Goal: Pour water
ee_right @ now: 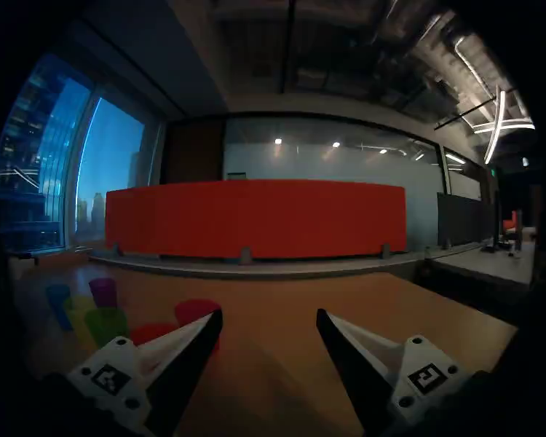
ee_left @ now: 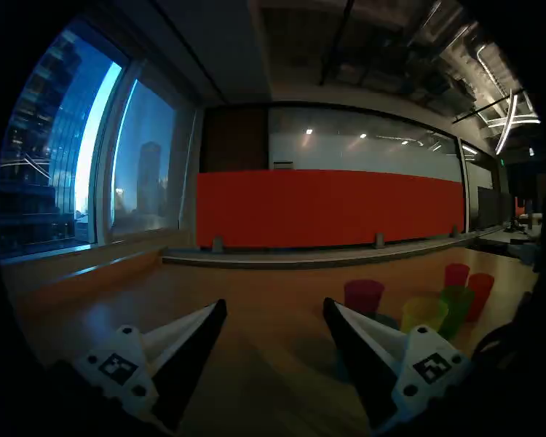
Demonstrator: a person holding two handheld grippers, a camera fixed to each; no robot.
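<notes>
Cups (ee_left: 424,313) on the desk (ee_left: 273,364) sit lower right beside the spread, empty left tongs (ee_left: 274,302) and lower left by the spread, empty right tongs (ee_right: 268,312), so between both.

A high-rise office: ahead of the tongs (ee_left: 273,304), a wooden bench (ee_left: 287,379) meets a red partition (ee_left: 331,207) and glass wall (ee_left: 360,142); tower-view windows (ee_left: 142,175) left, strip lights (ee_left: 507,124) above right.

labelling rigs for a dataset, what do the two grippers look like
The left gripper and right gripper look alike: two pointed wedge fingers each, white outside, black inner faces, with a square black-and-white marker and small dark dots on every finger.
</notes>
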